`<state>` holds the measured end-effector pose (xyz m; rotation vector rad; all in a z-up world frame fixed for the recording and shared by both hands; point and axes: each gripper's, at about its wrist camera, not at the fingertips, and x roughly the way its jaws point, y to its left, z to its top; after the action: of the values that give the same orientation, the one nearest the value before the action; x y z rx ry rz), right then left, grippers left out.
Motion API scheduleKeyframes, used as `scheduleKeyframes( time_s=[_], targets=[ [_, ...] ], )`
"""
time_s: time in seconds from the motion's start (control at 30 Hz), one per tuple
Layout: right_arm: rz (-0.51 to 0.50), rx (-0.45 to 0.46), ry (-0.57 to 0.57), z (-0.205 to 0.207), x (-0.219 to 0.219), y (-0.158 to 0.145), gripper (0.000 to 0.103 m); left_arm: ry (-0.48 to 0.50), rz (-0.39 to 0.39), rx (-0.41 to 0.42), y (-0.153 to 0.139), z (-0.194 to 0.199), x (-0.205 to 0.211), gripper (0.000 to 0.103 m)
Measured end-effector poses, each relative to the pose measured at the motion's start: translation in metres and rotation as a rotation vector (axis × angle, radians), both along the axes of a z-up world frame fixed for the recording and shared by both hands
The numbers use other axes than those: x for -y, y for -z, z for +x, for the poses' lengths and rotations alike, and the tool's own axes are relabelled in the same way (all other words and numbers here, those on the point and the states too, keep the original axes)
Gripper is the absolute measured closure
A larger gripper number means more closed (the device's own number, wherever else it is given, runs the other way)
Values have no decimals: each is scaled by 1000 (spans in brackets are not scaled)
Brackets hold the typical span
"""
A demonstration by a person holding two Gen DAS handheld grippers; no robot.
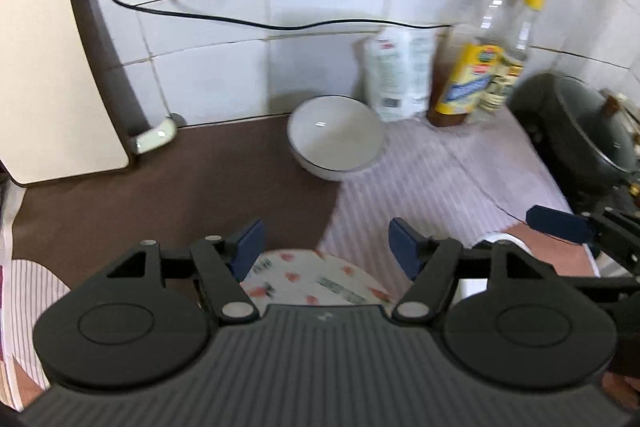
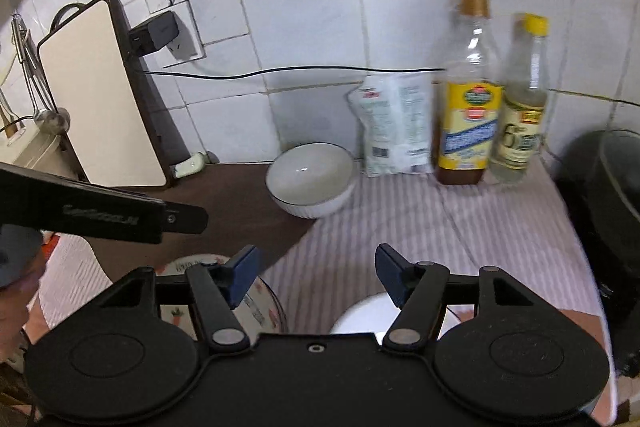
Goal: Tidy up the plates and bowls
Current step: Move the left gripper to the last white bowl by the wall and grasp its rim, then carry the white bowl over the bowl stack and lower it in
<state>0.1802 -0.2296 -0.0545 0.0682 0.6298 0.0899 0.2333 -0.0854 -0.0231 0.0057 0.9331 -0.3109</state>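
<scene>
With both the left gripper (image 1: pixel 324 247) and right gripper (image 2: pixel 316 273) wide open and empty, we judge the white bowl (image 1: pixel 335 137) at frame centre by the tiled wall rigid, glazed-slippery, breakable, best pinched across its rim.

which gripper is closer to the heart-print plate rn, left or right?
Left. The left gripper is open directly over the heart-print plate, fingers either side of it. The right gripper, also open, sits off to the plate's right, above a plain white dish.
</scene>
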Motion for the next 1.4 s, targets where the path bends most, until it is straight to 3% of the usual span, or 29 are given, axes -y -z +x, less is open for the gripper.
scheduleKeyframes(
  time_s=[0.17,0.37,0.5,0.67,0.9,0.97,1.13,1.2,1.27,1.33,1.4],
  targets=[
    [60,-35,-23,40,-10,15,32,-69,-43,-1,22,30,-18,35],
    [211,-83,14,93,-1,33,32,-133,-101,3,47,68,-35,35],
    [322,-119,75,126,11,43,32,-143,-133,21,68,89,-34,35],
    [434,-186,228,159,32,60,33,-154,-136,-2,96,116,-22,35],
    [444,-266,362,188,46,85,33,-144,-134,-68,124,142,-7,37],
    [448,-279,369,196,49,89,39,-133,-120,-69,127,144,-2,38],
    [469,-282,342,202,50,94,50,-114,-85,-66,133,146,6,56],
    [450,-283,334,207,47,96,61,-106,-98,-64,134,145,7,65],
    [444,-289,327,207,46,98,82,-93,-105,-73,135,144,10,76],
    [454,-288,313,209,45,99,84,-75,-111,-76,134,142,13,89],
    [413,-289,304,208,40,97,85,-69,-75,-67,133,138,19,89]
  ],
)
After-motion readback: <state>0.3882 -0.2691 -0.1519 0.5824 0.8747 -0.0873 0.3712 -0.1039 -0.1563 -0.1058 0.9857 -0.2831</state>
